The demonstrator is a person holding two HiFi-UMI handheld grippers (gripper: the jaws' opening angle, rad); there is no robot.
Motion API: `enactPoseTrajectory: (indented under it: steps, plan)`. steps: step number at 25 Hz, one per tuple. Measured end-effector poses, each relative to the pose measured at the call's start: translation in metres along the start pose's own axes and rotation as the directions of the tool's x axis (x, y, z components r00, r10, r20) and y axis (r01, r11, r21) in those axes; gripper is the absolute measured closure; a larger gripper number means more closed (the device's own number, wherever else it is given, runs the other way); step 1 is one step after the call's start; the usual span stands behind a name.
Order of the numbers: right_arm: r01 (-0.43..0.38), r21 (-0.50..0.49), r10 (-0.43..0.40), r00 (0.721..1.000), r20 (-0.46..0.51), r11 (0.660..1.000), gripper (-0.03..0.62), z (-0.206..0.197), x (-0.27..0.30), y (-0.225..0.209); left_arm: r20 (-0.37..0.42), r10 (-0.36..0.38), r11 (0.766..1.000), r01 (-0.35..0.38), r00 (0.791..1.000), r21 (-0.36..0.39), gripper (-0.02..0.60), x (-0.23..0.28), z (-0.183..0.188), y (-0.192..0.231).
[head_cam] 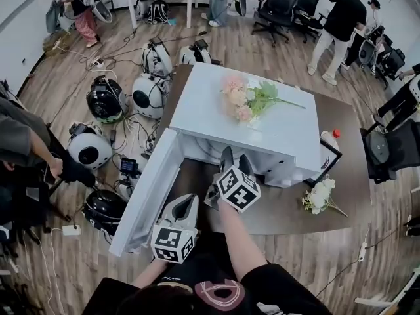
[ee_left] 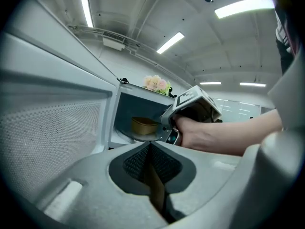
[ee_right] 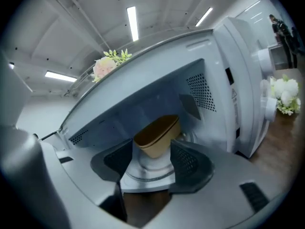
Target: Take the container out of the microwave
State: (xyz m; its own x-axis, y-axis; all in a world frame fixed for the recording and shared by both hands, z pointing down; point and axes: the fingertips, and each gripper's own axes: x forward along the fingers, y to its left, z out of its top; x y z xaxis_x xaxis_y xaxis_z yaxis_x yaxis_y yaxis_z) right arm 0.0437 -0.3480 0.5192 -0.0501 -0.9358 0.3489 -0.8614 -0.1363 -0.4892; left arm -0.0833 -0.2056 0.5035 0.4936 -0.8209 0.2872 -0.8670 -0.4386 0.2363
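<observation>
Container point(ee_right: 157, 136) | upright on turntable point(ee_right: 145, 171) | long axis across microwave point(ee_right: 224, 75) cavity

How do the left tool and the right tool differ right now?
The left tool is shut and empty; the right tool is open, with the tan container ahead, seen between its jaws, untouched. The left tool sits back beside the open door; the right tool reaches to the microwave opening. Both carry marker cubes.
</observation>
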Motion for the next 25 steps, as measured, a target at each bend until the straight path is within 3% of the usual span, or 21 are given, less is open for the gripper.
enactPoseTrajectory:
  steps: [10,20,25]
  plan:
    - [0.053,0.035,-0.052,0.999,-0.015,0.998,0.341,0.002,0.054,-0.003,-0.014,0.035,0.999,-0.035,0.999,0.023,0.572,0.016,0.016,0.011]
    - [0.066,-0.034,-0.065,0.998,0.021,0.997,0.335,0.005,0.069,-0.002,0.004,0.071,0.995,-0.071,0.997,-0.070,0.572,0.019,0.012,0.032]
    - [0.136,-0.004,-0.137,0.990,-0.043,0.991,0.304,-0.007,0.072,-0.020,0.022,0.082,0.994,-0.081,0.996,-0.071,0.572,0.018,0.020,0.037]
